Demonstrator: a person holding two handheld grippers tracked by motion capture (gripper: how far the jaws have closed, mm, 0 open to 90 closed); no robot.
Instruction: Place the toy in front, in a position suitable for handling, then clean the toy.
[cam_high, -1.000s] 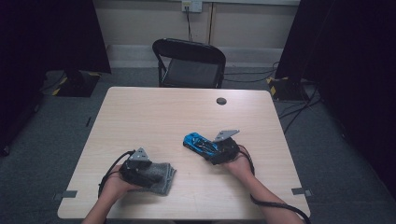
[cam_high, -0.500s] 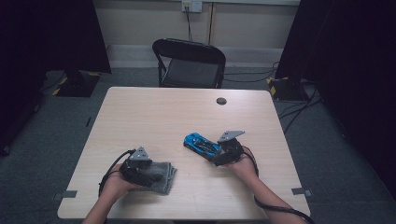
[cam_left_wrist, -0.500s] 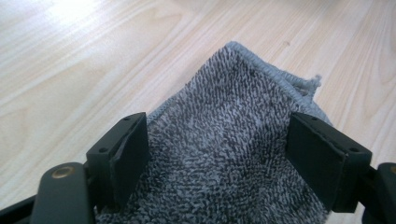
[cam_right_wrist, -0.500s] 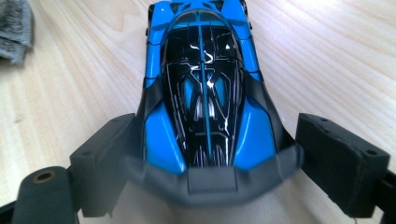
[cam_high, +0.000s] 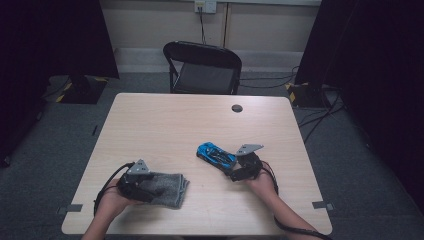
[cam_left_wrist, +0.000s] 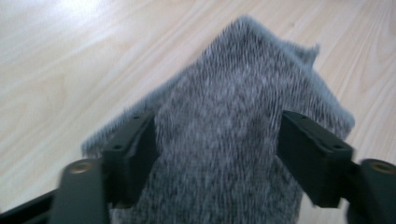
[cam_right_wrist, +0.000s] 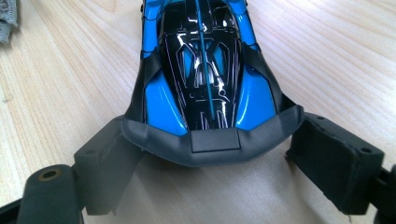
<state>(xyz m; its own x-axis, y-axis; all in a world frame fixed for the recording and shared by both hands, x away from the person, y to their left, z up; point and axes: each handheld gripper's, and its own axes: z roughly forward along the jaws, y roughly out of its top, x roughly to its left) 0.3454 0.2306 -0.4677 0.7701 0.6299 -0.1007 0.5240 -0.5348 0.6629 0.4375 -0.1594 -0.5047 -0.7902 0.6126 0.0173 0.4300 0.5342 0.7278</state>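
Your left gripper (cam_left_wrist: 217, 154), jaws closing, straddles the cloth (cam_left_wrist: 243, 140); your right gripper (cam_right_wrist: 215, 172), jaws apart, flanks the car (cam_right_wrist: 205, 70).

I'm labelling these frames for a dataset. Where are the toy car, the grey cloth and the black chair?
toy car (cam_right_wrist: 205, 60), right gripper view, on its glossy black and blue roof.
grey cloth (cam_left_wrist: 233, 140), left gripper view, on the knit surface between the jaws.
black chair (cam_high: 202, 77), high view, on the seat.
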